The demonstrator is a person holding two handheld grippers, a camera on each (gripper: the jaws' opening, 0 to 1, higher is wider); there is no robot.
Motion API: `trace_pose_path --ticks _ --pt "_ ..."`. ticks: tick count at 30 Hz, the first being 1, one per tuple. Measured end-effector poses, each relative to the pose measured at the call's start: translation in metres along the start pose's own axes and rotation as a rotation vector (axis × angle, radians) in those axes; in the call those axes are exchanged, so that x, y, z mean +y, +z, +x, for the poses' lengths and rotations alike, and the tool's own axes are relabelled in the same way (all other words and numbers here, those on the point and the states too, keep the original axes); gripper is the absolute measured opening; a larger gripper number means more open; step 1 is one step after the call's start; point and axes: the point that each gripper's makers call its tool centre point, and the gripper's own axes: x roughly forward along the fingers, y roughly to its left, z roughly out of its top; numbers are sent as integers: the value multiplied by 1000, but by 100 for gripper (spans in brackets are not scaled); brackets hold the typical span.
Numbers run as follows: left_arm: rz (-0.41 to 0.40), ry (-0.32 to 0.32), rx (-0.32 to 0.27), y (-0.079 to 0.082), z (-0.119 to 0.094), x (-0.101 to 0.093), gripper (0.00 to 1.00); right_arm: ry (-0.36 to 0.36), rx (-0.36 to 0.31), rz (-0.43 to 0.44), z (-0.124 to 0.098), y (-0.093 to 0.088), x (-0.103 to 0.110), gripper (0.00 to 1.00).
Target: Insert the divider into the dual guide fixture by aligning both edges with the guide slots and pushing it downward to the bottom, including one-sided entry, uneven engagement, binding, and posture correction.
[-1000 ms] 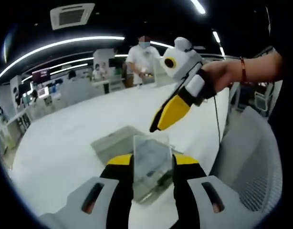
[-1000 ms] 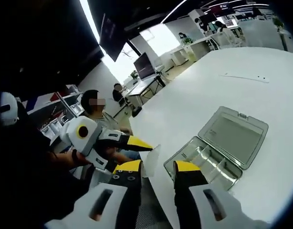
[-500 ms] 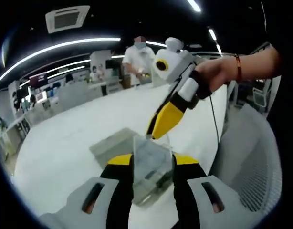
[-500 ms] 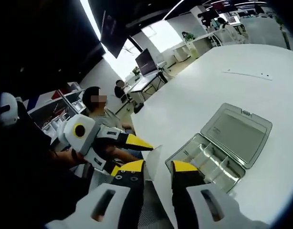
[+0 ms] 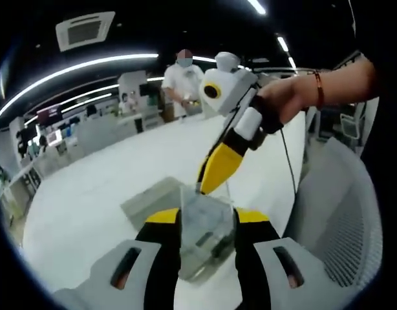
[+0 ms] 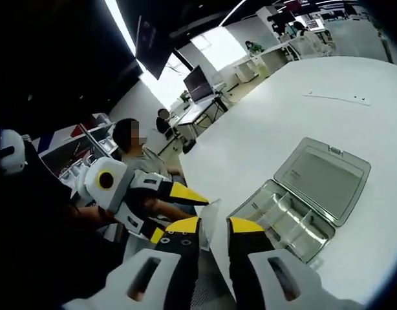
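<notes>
A broad white oval table [image 6: 295, 123] spreads across a bright open office, with a person in a white shirt [image 5: 181, 81] standing at its far side in the left gripper view and a second person seated [image 6: 137, 155] past its edge in the right gripper view. A pale grey mesh chair [image 5: 344, 219] stands just beside the table.

On the tabletop lies the clear plastic compartment box with guide slots [image 6: 286, 219], its hinged lid [image 6: 321, 177] thrown flat open behind it; 2 cross walls are visible inside, though the slots themselves are too small to make out.

Above the box, off the table, the left gripper [image 5: 207, 219] has its 2 yellow-tipped black jaws clamped on the lower part of the thin transparent rectangular divider [image 5: 203, 223], which stands upright between them; the box shows blurred through it. In the right gripper view the same gripper enters from the left, the divider [image 6: 210, 216] at its tip.

The right gripper [image 6: 213, 226], held in a hand [image 5: 286, 103] with a red cord bracelet [image 5: 318, 87], points down at the divider's top edge in the left gripper view. Its jaws stand slightly apart with the divider's edge just beyond them; whether they touch it cannot be told.
</notes>
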Motion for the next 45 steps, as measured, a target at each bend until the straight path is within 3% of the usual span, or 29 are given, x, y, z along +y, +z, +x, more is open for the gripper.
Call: trace_pose_path --ticks 18,24,25,27,30,38,42,45 --pt "29 -18 -1 -1 0 -4 30 15 26 6 4 -5 3 9" --pt "31 -17 -4 0 0 -3 30 17 29 16 4 -5 3 4" --pt "29 -17 -4 0 1 -3 29 24 31 21 4 -6 4 0" --pt "28 -22 -6 0 0 -3 17 27 31 39 4 -6 5 0" --pt "13 -15 -17 2 0 -2 25 28 29 47 5 -7 7 0" --pt "15 -6 9 -4 0 0 27 21 21 56 3 -5 4 0" --pt "20 11 6 -2 0 2 38 22 15 66 4 -2 4 0" --pt "23 8 8 -2 2 1 39 26 8 70 4 0 6 0"
